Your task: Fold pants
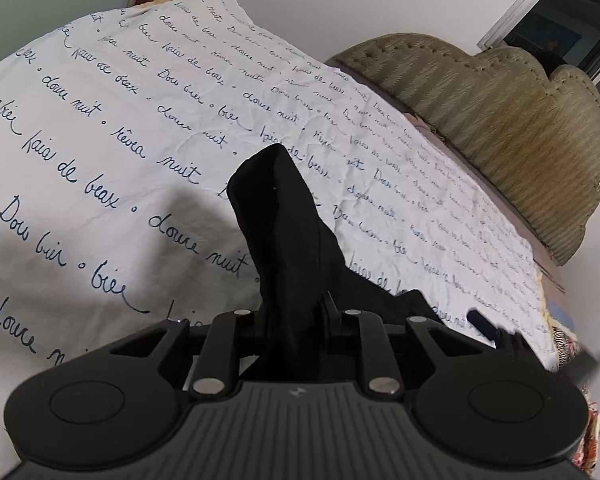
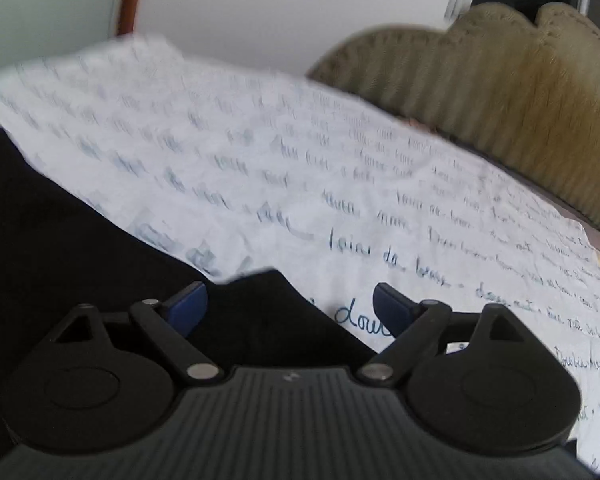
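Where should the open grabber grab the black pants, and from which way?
Probably the pants edge lying right between the right gripper's open blue fingers. Go straight forward, low over the bedsheet, and pinch that thin flat corner. The left gripper already pinches a bunched-up part, so this gives a second hold.

The white wrinkled cotton bedsheet (image 1: 100, 152) is covered in repeating rows of dark blue handwritten script. In the left wrist view the words "douce nuit", "de beax" and "Dow bien" read fairly clearly (some letters are loose scrawl). In the right wrist view the same sheet (image 2: 340, 184) is blurred; only "dou" near the bottom edge is legible.
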`<state>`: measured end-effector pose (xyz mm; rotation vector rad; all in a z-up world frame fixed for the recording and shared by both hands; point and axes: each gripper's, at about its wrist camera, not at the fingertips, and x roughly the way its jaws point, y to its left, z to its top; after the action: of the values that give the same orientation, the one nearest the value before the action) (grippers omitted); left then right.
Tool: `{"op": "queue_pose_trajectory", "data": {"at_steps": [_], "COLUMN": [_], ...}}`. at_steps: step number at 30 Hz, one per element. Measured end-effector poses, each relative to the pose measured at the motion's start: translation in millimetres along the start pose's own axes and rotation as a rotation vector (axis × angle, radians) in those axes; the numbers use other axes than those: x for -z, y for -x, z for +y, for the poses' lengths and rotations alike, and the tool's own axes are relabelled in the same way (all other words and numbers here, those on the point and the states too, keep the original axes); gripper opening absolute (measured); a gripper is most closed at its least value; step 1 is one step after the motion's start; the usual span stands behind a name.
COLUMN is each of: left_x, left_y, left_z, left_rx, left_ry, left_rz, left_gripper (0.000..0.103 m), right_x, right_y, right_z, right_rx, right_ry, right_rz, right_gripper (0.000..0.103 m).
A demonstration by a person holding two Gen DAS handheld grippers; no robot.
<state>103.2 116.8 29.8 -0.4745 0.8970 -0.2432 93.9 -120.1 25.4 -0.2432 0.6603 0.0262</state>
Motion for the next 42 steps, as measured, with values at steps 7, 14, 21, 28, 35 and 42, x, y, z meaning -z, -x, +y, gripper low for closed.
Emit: {"op": "queue_pose_trajectory", "data": {"at_steps": [7,14,21,28,35,42], "left_x": [-3,-3,-4,-4,-4,-3], "left_y": [5,7,10,13,16,20], "left_z": [-5,-8,-12,-8,-7,-13], "left_rx": [0.023,0.028,0.038,0.078,0.104,0.078], "left_ry": [0.021,0.025,0.037,0.098,0.118,0.099], "left_rz": [-0.011,-0.012,-0.011,0.015,0.039,0.012], "left_gripper": [0.02,0.02,0.02,0.02,0.02,0.02], "right_x": [58,78,53,73,62,52], "right_y": [69,103,131,120,101,101], "right_z": [73,87,118,192,216,195], "right_rx": [-0.092,-0.055,-0.148,-0.038,0.028,-0.028], "right_ry": [0.301,0.4,0.336,0.5,0.553,0.451], "right_rz": [0.036,-0.003,-0.167,-0.225,-0.293,-0.242], "right_gripper": [0.095,0.095,0.095,0.098,0.079,0.015]}}
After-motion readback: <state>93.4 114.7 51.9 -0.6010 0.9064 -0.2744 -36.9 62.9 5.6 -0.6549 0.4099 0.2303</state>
